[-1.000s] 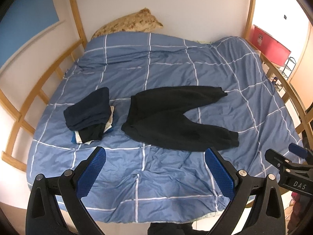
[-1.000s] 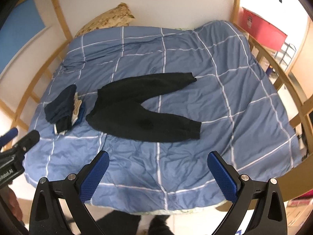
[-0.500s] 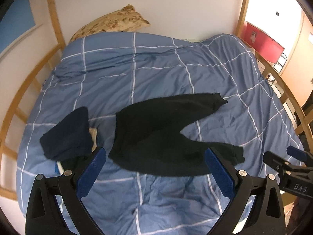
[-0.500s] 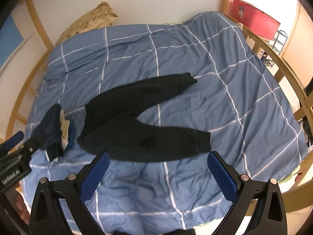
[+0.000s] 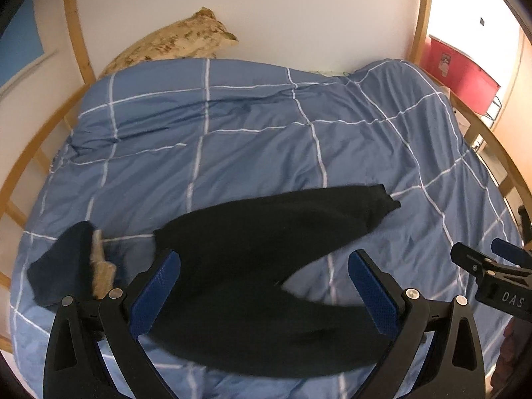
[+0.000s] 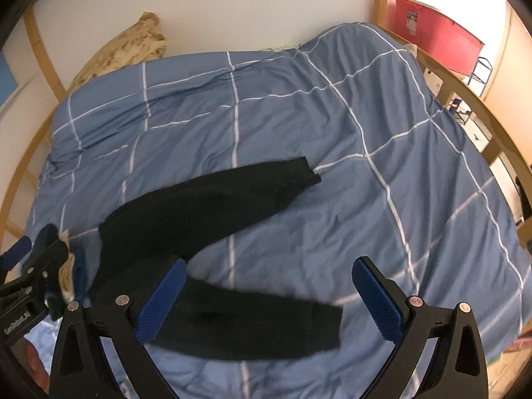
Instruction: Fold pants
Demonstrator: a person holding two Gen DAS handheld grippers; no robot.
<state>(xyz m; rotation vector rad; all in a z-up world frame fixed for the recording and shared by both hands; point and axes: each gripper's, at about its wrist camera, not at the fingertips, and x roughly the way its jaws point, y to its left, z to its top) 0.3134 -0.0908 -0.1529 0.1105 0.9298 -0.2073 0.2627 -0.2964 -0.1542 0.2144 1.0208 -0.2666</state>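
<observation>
Black pants (image 5: 259, 266) flat on bed (image 5: 266, 139), legs toward 2 o'clock; left claw (image 5: 264, 286) and right claw (image 6: 269, 294) spread wide, holding nothing.

Fills most of the frame: a bed under a blue duvet (image 5: 252, 153) with a white grid. Leans against the plain white wall (image 5: 266, 16) at 11 o'clock: a tan patterned pillow (image 5: 173, 46). Curves round both sides: a light wooden frame (image 6: 472, 99). Stands at 2 o'clock in a brightly lit opening: a red box (image 6: 442, 46) beside a wire rack (image 6: 482, 73).
</observation>
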